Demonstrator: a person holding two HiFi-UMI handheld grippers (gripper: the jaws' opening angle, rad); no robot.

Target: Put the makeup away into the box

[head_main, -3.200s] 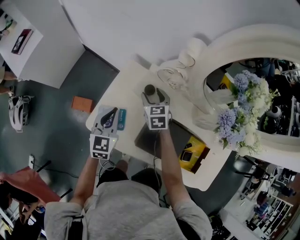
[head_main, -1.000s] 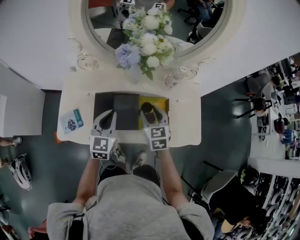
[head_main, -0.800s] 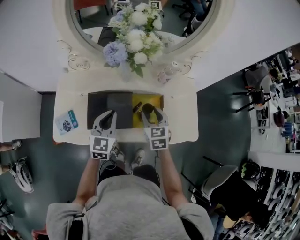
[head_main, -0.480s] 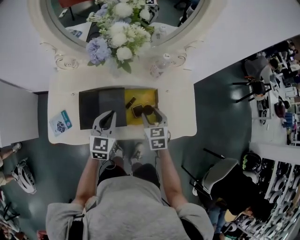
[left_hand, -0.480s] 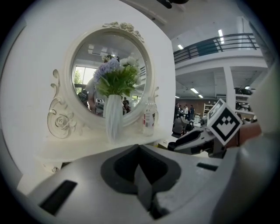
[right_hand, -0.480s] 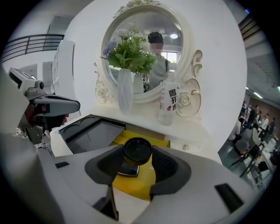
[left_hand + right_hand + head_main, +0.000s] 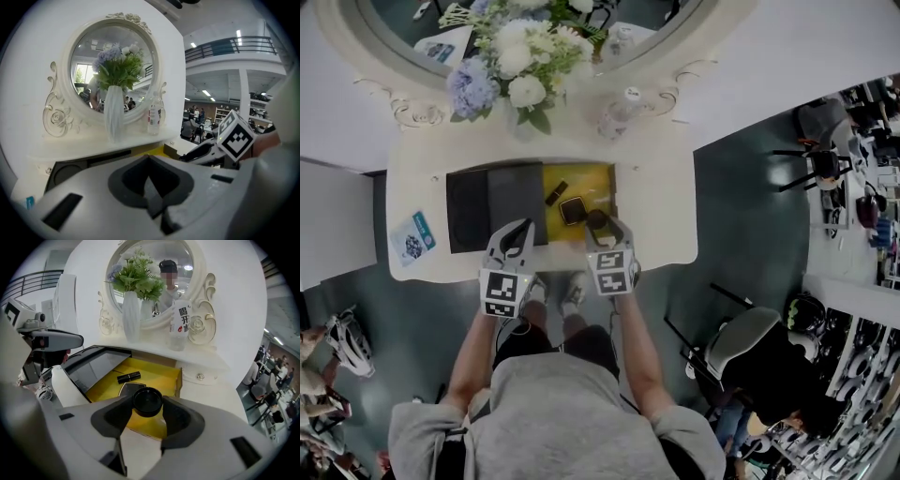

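Right up close, my right gripper (image 7: 600, 226) is pinching a small round black jar (image 7: 147, 401); both pads press on its sides. It hangs above the near edge of the box (image 7: 612, 192), low in the centre of the right gripper view. Whether the jar touches the box I cannot tell. My left gripper (image 7: 518, 231) has its jaws pressed together with nothing between them, and sits just left of the right one over the front of the white table (image 7: 661, 234). Each gripper's cube shows black-and-white square markers, no lettering.

Next out, the box's yellow inside holds a square dark compact (image 7: 125, 389) right behind the jar and a black tube (image 7: 128, 377) lying a little further back. The dark lid (image 7: 492, 206) lies open to the left of the yellow part.

At the table's left end lies a blue-and-white card (image 7: 412, 235); its print is too small to read.

Farthest back, a clear bottle (image 7: 179, 331) stands against the mirror frame, its label bearing red Chinese characters that I read as 喝开水. Left of it a white vase (image 7: 131, 317) holds flowers before the round mirror (image 7: 185, 258).
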